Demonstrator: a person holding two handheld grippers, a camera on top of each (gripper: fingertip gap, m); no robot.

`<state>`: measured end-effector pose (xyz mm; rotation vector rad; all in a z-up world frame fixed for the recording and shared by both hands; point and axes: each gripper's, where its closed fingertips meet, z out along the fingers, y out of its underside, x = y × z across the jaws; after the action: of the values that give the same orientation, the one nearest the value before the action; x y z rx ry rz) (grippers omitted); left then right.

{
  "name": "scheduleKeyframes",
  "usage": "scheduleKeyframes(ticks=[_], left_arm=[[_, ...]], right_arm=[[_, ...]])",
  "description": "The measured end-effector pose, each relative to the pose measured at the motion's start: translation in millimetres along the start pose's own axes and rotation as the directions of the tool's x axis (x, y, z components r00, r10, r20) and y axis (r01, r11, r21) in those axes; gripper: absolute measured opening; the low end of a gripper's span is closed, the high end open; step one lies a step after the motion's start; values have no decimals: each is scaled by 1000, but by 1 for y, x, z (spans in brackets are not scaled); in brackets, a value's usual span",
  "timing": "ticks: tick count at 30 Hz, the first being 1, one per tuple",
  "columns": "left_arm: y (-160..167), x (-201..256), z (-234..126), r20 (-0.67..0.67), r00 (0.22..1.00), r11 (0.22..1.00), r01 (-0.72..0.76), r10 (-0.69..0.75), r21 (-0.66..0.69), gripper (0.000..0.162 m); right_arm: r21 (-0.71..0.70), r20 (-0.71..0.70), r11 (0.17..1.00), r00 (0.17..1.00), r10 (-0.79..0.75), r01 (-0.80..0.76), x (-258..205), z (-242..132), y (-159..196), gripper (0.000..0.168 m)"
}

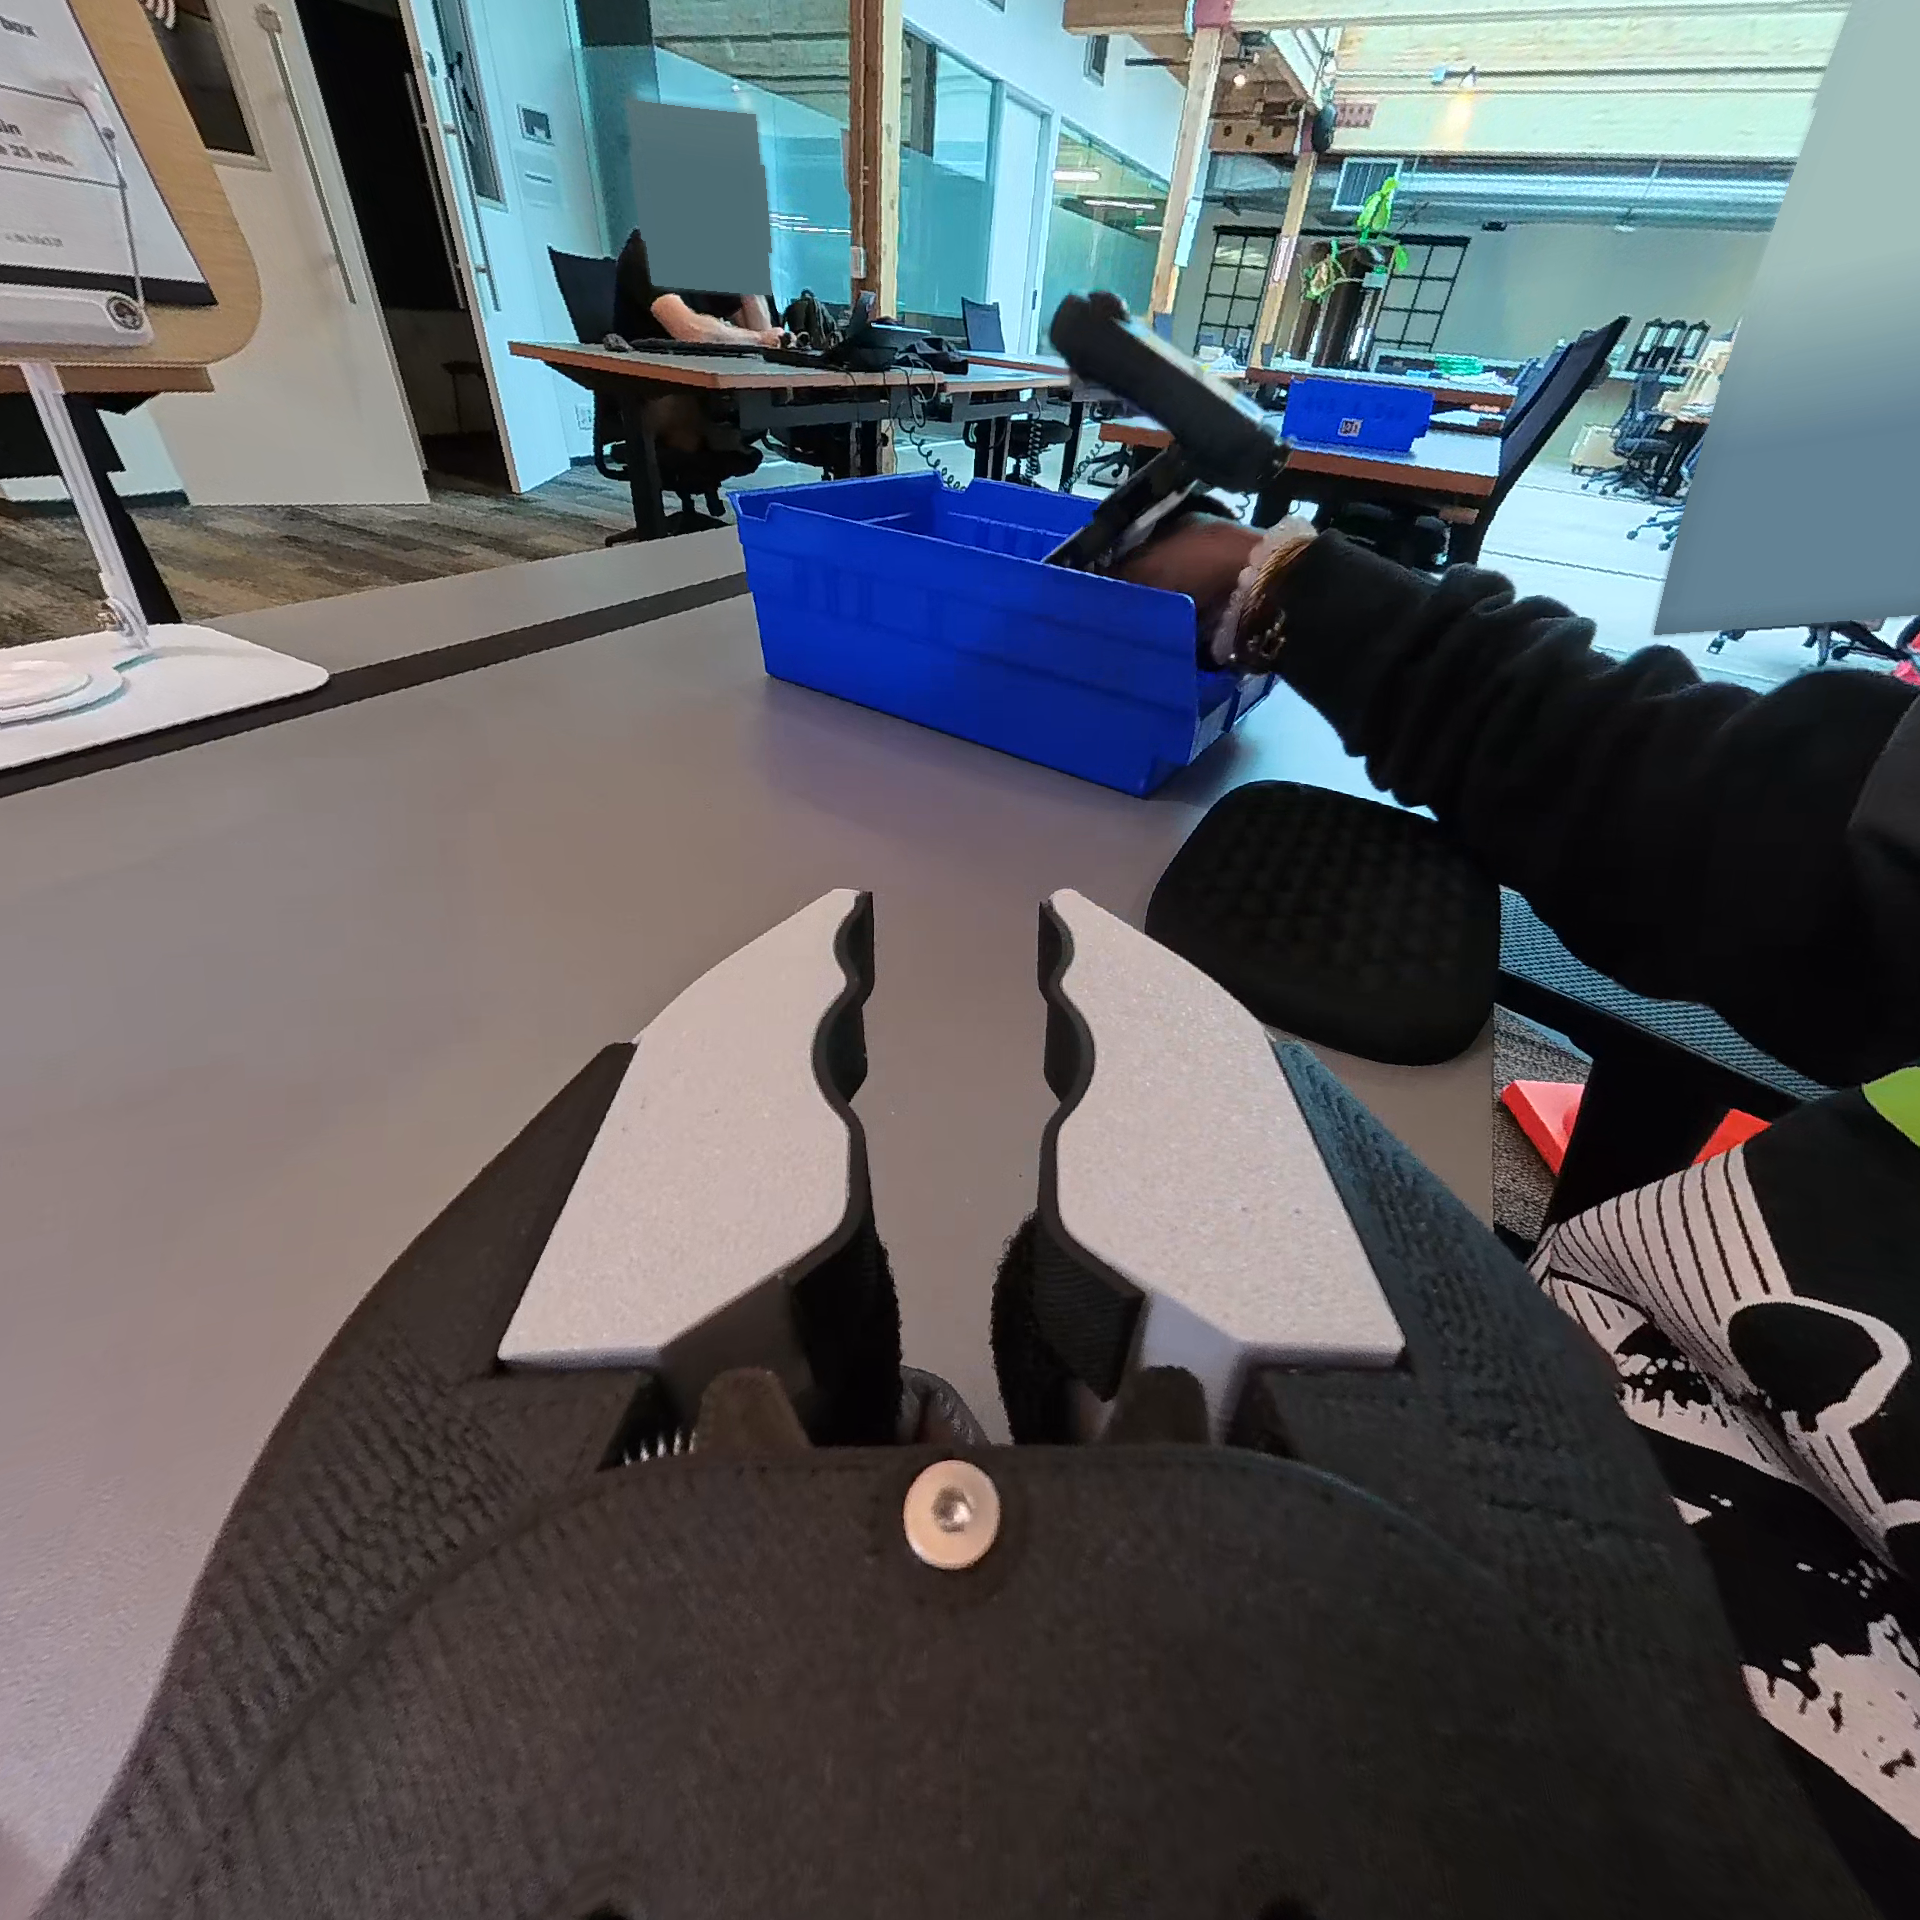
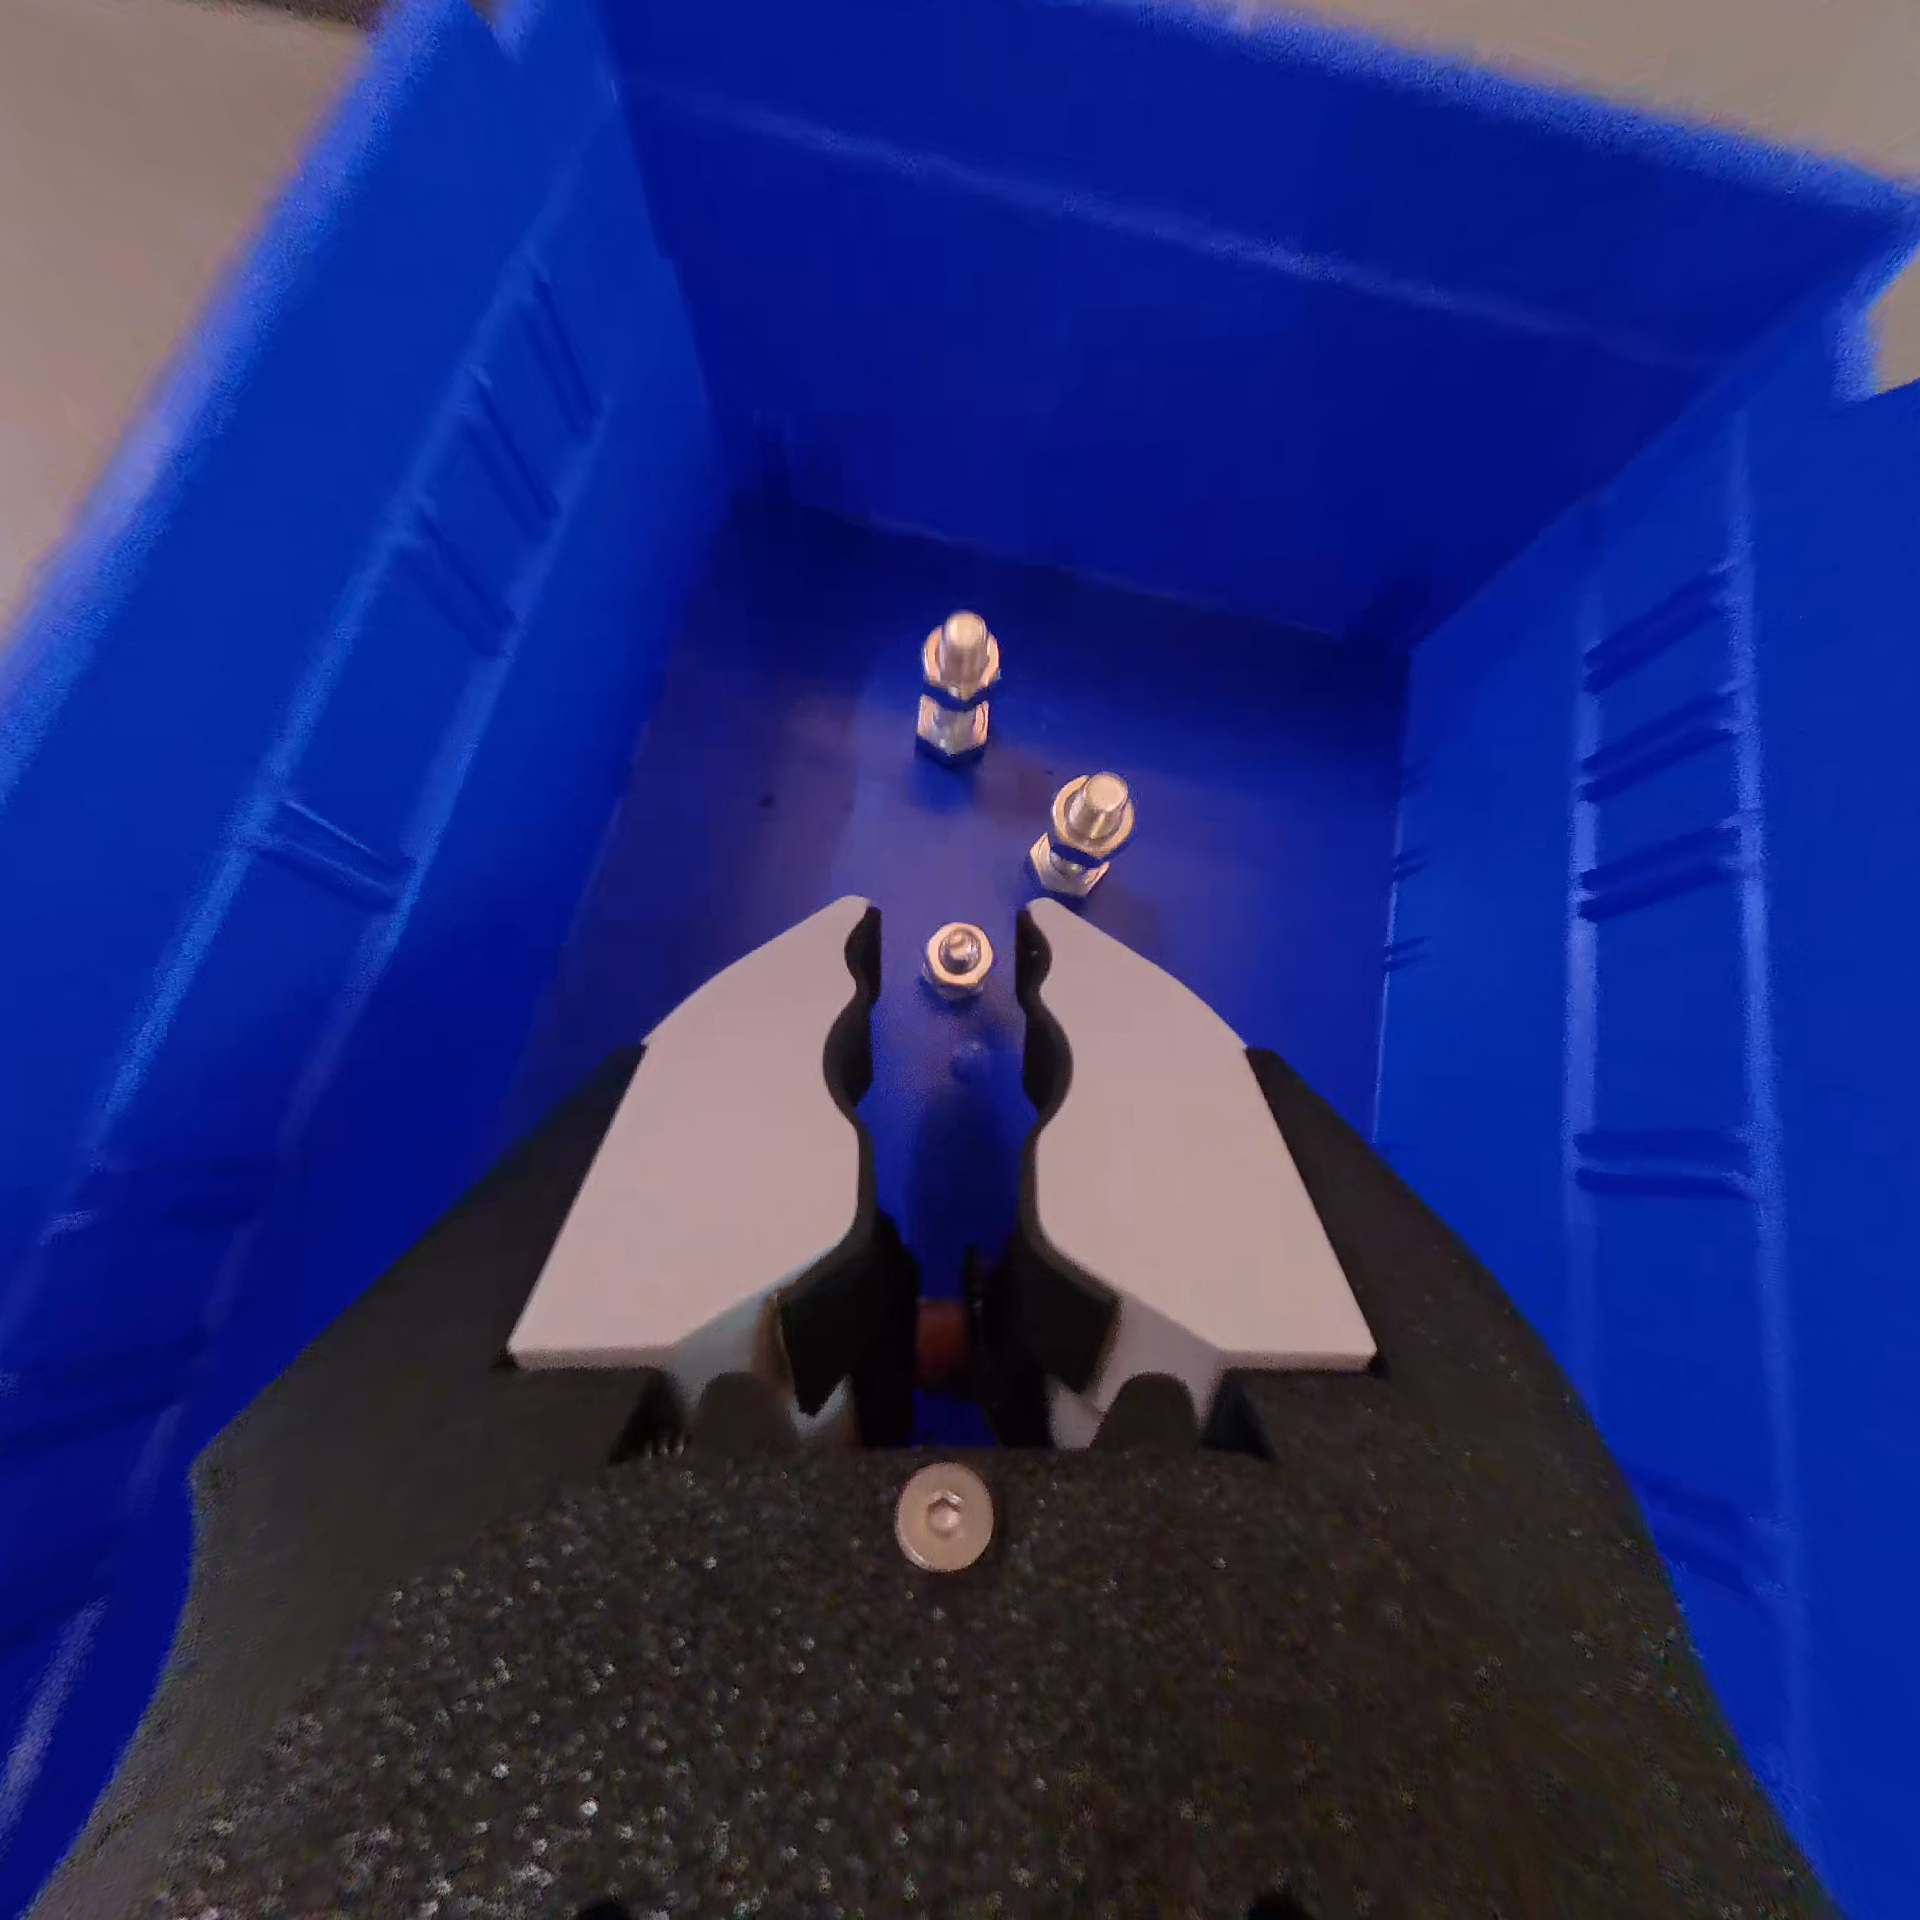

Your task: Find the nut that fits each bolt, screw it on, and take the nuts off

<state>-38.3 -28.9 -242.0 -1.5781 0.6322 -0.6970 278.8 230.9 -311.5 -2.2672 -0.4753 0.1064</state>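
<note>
The right gripper (image 2: 951, 925), jaws parted and empty, dips into the blue bin (image 2: 1143, 312) above three nutted bolts (image 2: 958, 961); the left gripper (image 1: 956, 914) hovers, jaws apart, over the grey surface (image 1: 468, 883).

On my feeds the bin (image 1: 966, 634) reads a saturated blue inside and out, its walls ribbed in the same shade. The tabletop (image 1: 468, 883) under it is flat matte grey. My left tongs (image 1: 956, 935) carry pale grey finger plates edged in black on a textured black body; the right tongs (image 2: 951, 935) match, their black base speckled with light flecks. Three bolts (image 2: 958, 681) in the bin gleam silver. I see a black sleeve (image 1: 1558, 727) and a black-and-white printed cloth (image 1: 1766, 1403) at the lower right.
</note>
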Motion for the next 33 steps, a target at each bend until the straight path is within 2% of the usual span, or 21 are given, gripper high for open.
scheduleKeyframes(ticks=[3, 6, 9, 11, 14, 17, 22, 24, 27, 30, 33], left_arm=[[0, 0, 0, 1, 1000, 1000, 0, 0, 1, 30], [0, 0, 0, 0, 1000, 1000, 4, -4, 2, 30], [-2, -1, -1, 1, 1000, 1000, 6, -6, 10, 30], [-4, -1, -2, 8, 1000, 1000, 5, -5, 21, 30], [-9, -1, -5, 15, 1000, 999, 8, -9, 45, 30], [-17, -4, -17, 19, 1000, 999, 18, -19, 30, 31], [-52, -59, -80, 206, 978, 1000, -22, 24, -13, 31], [-59, -92, -109, 287, 957, 996, -12, 38, -92, 31], [-48, -149, -142, 395, 916, 955, 55, 68, -292, 33], [-20, -203, -157, 446, 891, 865, 162, 78, -475, 32], [10, -252, -160, 495, 866, 778, 259, 76, -572, 30]], right_arm=[[175, 5, 984, 1000, 22, -22, -10, -32, -30, 36], [441, 107, 897, 994, -1, -46, -50, -89, -66, 41], [627, 232, 778, 963, -136, -41, -110, -147, -80, 42], [679, 286, 733, 930, -230, -28, -149, -170, -74, 42], [680, 372, 733, 868, -328, -14, -198, -180, -50, 42], [661, 426, 750, 823, -377, 2, -228, -172, -23, 40], [599, 480, 801, 805, -347, -12, -243, -147, 11, 40], [600, 488, 800, 805, -339, -27, -243, -145, 15, 39], [634, 474, 771, 815, -334, -53, -239, -151, 10, 36], [619, 491, 783, 811, -319, -66, -239, -147, 12, 35], [615, 487, 787, 810, -326, -53, -241, -145, 13, 35]])
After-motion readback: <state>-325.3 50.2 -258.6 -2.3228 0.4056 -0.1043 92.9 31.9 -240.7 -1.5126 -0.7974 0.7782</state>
